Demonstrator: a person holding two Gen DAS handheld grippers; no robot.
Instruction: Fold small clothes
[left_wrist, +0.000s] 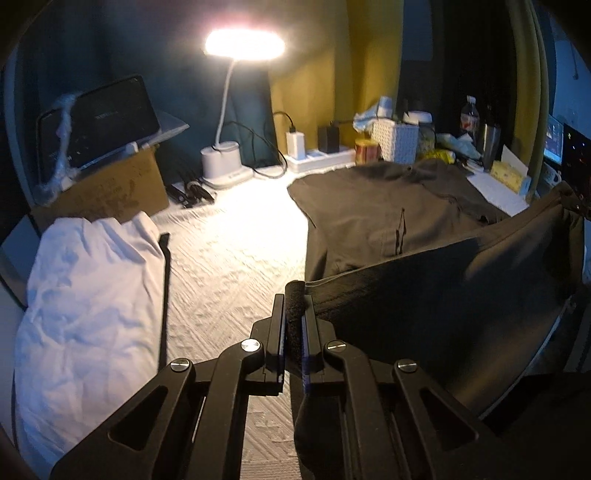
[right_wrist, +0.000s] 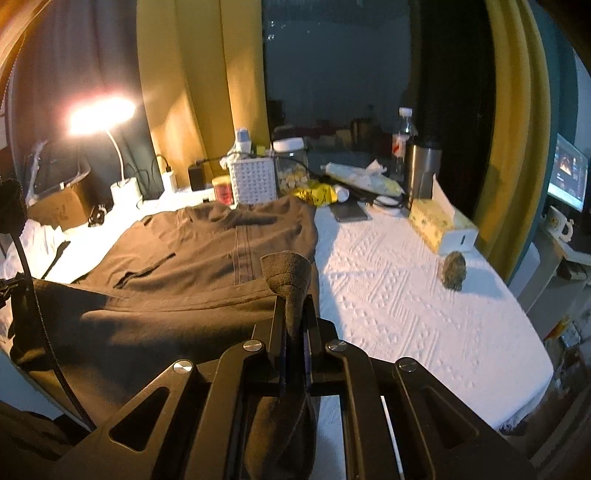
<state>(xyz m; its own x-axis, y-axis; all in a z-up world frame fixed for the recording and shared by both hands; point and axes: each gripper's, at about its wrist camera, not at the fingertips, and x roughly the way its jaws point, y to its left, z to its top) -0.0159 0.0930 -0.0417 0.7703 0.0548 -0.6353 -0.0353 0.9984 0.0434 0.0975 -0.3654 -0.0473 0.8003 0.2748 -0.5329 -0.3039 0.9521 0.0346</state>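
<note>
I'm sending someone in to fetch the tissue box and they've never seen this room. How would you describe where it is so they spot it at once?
Start at the white textured bedspread and go to its far edge by the yellow curtain. The tissue box lies there, just in front of the steel flask. It is the only long, yellow-patterned carton with a white tissue sticking out of its top; the white lattice basket stands well apart from it.

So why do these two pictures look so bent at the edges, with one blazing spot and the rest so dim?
Both views come through fisheye lenses, so edges curve and corners go black. In the left wrist view the white gooseneck desk lamp burns out to glare, washing the white textured bedspread; the dark brown garment nearest the lens lies in shadow. The right wrist view shows the same lamp flaring, with soft blur.
</note>
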